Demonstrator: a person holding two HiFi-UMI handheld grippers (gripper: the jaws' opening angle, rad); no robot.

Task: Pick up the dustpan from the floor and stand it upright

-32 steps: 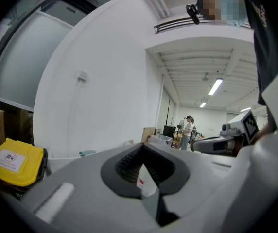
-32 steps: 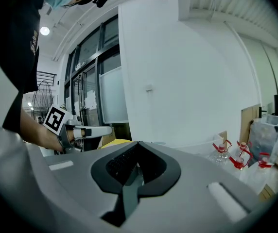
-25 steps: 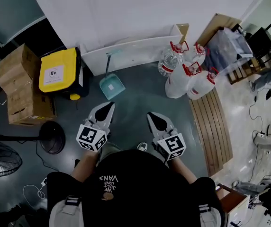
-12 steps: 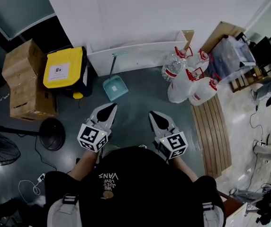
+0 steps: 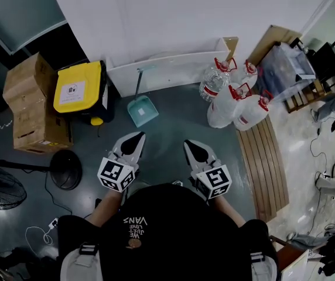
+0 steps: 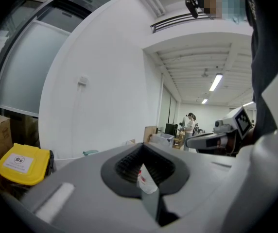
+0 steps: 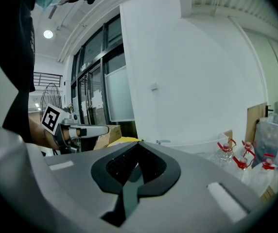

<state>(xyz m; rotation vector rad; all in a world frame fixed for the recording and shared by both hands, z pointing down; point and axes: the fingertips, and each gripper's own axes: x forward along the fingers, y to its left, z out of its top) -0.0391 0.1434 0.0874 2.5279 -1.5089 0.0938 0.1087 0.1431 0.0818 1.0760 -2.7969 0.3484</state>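
1. My left gripper (image 5: 134, 137) is pinched closed with nothing in its jaws, and hangs just short of the dustpan (image 5: 142, 110).
2. My right gripper (image 5: 190, 144) has its jaws together and empty, off to the dustpan's right.
3. The teal dustpan sits on the floor, its handle against the white board (image 5: 173, 68).
4. A yellow-lidded bin (image 5: 77, 90) stands left of the dustpan, and water jugs (image 5: 238, 107) stand to its right.

The left hand-held gripper (image 6: 141, 152) hides most of the dustpan (image 6: 90, 152).
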